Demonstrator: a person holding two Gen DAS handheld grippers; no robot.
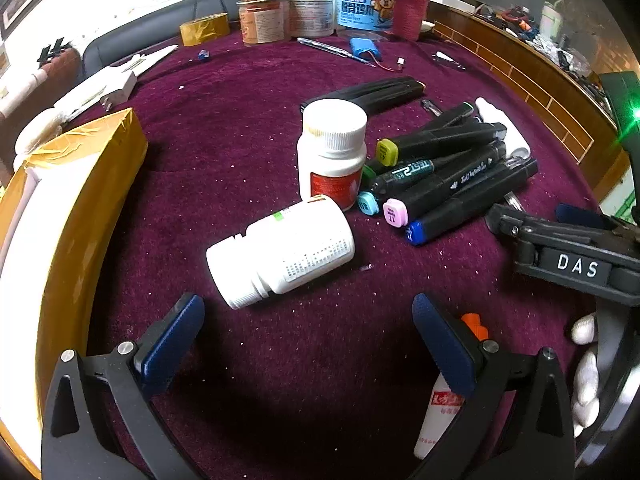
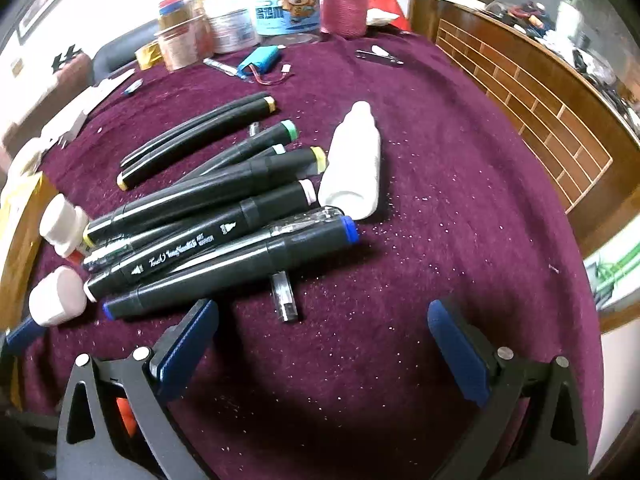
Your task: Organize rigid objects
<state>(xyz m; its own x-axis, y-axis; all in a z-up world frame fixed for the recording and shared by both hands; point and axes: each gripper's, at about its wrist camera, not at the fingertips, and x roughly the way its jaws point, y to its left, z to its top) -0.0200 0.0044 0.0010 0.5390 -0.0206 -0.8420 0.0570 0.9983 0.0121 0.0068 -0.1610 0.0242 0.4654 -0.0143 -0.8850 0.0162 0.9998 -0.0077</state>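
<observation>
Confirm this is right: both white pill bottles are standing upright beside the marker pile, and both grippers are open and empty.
Not quite. Only one pill bottle stands upright; the other bottle lies on its side on the cloth, cap toward the left gripper, as the left wrist view shows. The rest holds: both sit beside the marker pile, and the left gripper and right gripper are open and empty.

A toppled bottle [image 1: 280, 250] lies before the upright bottle [image 1: 332, 152], markers [image 1: 448, 184] right.
</observation>
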